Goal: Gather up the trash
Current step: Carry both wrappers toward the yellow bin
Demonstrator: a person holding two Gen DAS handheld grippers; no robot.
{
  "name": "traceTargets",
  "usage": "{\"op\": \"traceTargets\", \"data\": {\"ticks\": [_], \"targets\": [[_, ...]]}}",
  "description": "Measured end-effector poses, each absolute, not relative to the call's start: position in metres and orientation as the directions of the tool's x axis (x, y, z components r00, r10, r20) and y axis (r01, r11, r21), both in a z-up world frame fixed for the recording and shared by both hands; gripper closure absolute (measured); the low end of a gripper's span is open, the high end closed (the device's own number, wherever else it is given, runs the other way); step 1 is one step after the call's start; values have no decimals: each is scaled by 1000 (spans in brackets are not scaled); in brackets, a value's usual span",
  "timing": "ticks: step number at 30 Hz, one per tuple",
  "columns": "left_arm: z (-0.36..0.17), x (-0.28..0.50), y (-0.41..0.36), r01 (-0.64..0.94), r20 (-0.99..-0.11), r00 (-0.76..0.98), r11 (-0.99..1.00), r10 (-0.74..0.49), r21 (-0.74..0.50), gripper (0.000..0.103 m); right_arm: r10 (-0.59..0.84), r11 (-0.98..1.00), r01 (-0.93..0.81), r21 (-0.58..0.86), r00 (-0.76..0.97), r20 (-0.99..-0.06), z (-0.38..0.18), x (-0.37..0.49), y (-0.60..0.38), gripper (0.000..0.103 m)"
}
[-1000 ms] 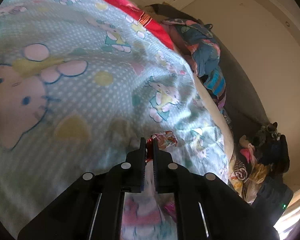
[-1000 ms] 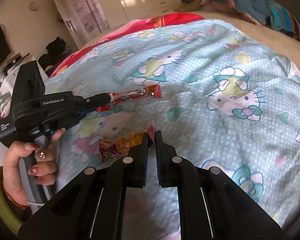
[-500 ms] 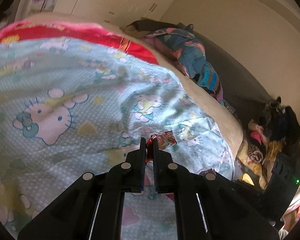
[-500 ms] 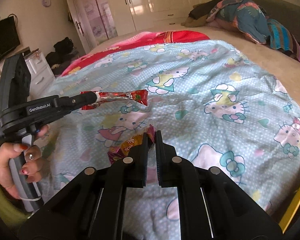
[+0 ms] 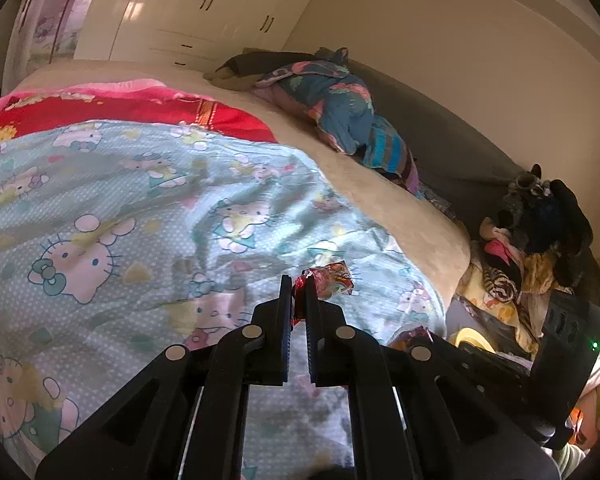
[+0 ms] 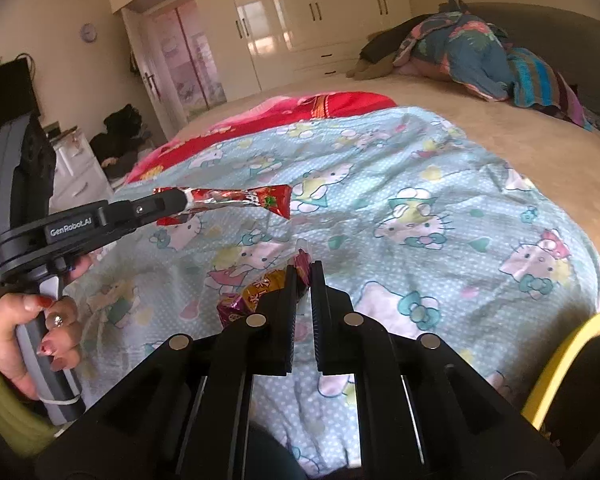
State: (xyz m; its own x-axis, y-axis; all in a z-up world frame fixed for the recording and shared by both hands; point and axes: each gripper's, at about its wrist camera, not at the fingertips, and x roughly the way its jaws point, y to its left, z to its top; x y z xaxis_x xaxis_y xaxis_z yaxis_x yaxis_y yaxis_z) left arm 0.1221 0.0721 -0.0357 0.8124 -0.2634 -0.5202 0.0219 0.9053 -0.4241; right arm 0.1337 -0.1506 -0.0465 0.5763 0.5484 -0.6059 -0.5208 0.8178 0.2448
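Pinching a long red wrapper (image 6: 236, 200) by one end, the left gripper (image 6: 180, 200) was seen raised clear of the bedspread (image 6: 420, 184), higher than a second before. A crumpled red-and-yellow wrapper (image 6: 260, 292) was likewise clamped between the pressed fingers of the right gripper (image 6: 302, 276), also lifted. Both pieces were judged collected; disposal remained. A yellow rim (image 6: 560, 356), possibly a bin, was noted at the lower right, close by. Bundled bedding (image 6: 468, 52) and wardrobes (image 6: 300, 12) were recorded beyond. No obstruction was observed.
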Motion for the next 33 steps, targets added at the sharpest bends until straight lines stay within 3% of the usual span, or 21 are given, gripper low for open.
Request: {"op": "traceTargets", "data": {"ticks": [33], "targets": [[-1, 96, -2, 221, -462, 799, 902, -385, -370, 97, 450, 893, -368, 260, 716, -533, -15, 107, -251, 99]]}}
